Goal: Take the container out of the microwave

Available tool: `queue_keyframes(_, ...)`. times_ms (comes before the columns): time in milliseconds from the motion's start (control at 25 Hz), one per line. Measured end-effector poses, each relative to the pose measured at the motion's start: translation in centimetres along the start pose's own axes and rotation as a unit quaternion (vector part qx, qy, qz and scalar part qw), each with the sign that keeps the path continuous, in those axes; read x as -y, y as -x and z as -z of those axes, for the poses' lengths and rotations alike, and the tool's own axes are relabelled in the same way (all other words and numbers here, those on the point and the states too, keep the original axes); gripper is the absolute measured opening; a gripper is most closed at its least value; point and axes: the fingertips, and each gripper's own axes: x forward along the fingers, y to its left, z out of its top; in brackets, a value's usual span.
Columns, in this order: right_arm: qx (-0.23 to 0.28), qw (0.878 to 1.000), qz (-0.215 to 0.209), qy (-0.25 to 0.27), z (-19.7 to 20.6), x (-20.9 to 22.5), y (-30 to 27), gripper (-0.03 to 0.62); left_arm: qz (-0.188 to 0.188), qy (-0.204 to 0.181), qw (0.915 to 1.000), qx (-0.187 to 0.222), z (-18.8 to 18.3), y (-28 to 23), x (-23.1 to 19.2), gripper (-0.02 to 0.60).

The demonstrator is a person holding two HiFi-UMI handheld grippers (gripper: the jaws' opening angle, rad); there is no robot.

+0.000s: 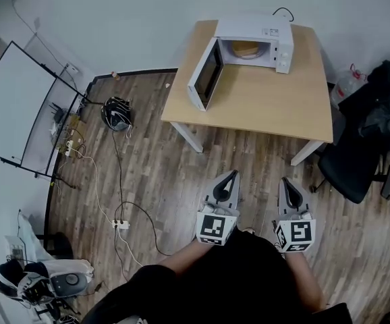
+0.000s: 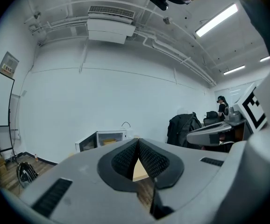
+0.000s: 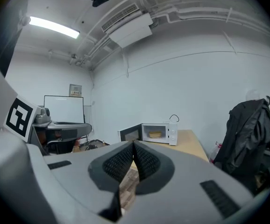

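Note:
A white microwave [image 1: 256, 42] stands at the far end of a wooden table [image 1: 262, 106], its door [image 1: 206, 75] swung open to the left. Inside sits a tan container [image 1: 246, 48], also seen small in the left gripper view [image 2: 109, 142] and the right gripper view [image 3: 155, 134]. My left gripper [image 1: 233, 174] and right gripper [image 1: 285, 179] are side by side over the wooden floor, well short of the table, both pointing at it. Each is shut with nothing between its pads, as the left gripper [image 2: 138, 141] and right gripper [image 3: 133, 143] views show.
A black office chair draped with a dark jacket [image 1: 370, 127] stands right of the table, a water bottle [image 1: 347, 83] beside it. A whiteboard [image 1: 19, 113], a dark helmet [image 1: 117, 113], and a power strip with cables [image 1: 121, 225] lie to the left on the floor.

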Motion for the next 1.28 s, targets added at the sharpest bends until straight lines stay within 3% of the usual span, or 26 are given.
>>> queue_keyframes(160,-0.010,1.000,0.020,-0.001,0.6,1.5,-1.4,0.058,0.016,-0.036,0.9992,0.001,0.7,-1.9,-0.6,0.012)
queue_keyframes(480,-0.041,0.998,0.039,-0.006,0.3,3.8,-8.3,0.058,0.034,0.005,0.9994,-0.009,1.5,-9.3,-4.7,0.011)
queue_keyframes(920,-0.040,0.998,0.032,0.022,-5.4,4.2,-22.8,0.058,0.060,0.010,0.9981,-0.003,-0.4,-18.6,-14.4,0.012)
queue_keyframes(1280,-0.050,0.996,0.061,0.027,-7.1,5.6,-30.2,0.058,0.087,0.021,0.9959,-0.010,0.5,-24.6,-20.3,0.012)
